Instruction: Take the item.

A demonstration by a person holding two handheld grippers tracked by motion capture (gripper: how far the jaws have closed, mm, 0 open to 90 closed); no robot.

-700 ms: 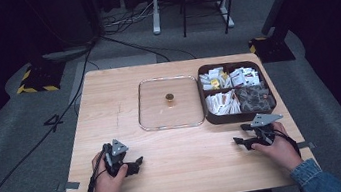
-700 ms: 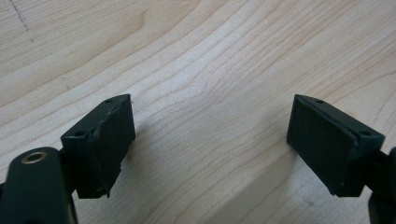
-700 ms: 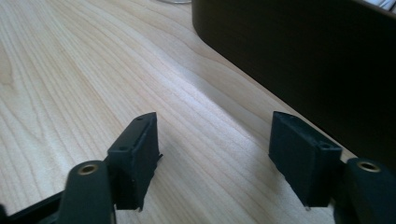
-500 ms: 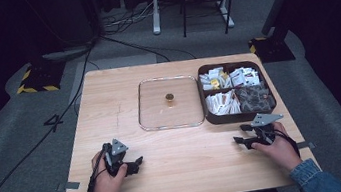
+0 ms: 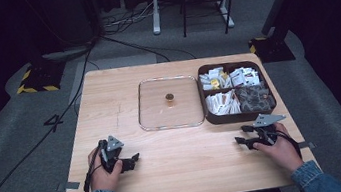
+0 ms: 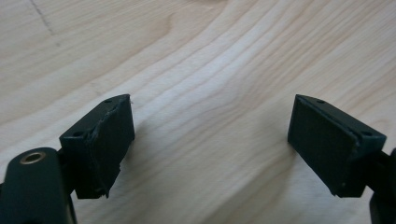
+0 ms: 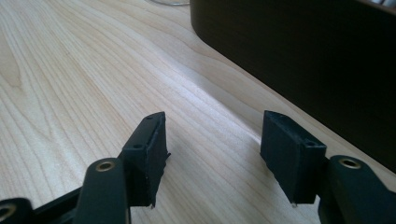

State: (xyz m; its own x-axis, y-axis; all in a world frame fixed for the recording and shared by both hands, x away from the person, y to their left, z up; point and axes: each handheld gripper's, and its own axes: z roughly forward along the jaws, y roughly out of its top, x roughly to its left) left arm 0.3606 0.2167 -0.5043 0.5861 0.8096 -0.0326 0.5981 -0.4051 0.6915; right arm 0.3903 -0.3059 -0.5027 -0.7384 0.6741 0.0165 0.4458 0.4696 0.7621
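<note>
while resting on the table (image 5: pixel 183 165), left gripper (image 5: pixel 129 161) gaped wide, nothing between; right gripper (image 5: pixel 242 135) parted, nothing held, near the brown box (image 5: pixel 238 116).

High view's pretty soft and low-res; the wooden surface (image 5: pixel 183 165) is lit evenly from above while the floor (image 5: pixel 11 164) around it goes almost black. Both gripper views are bright, with blurry close-up foregrounds and soft shadows under the pads.
</note>
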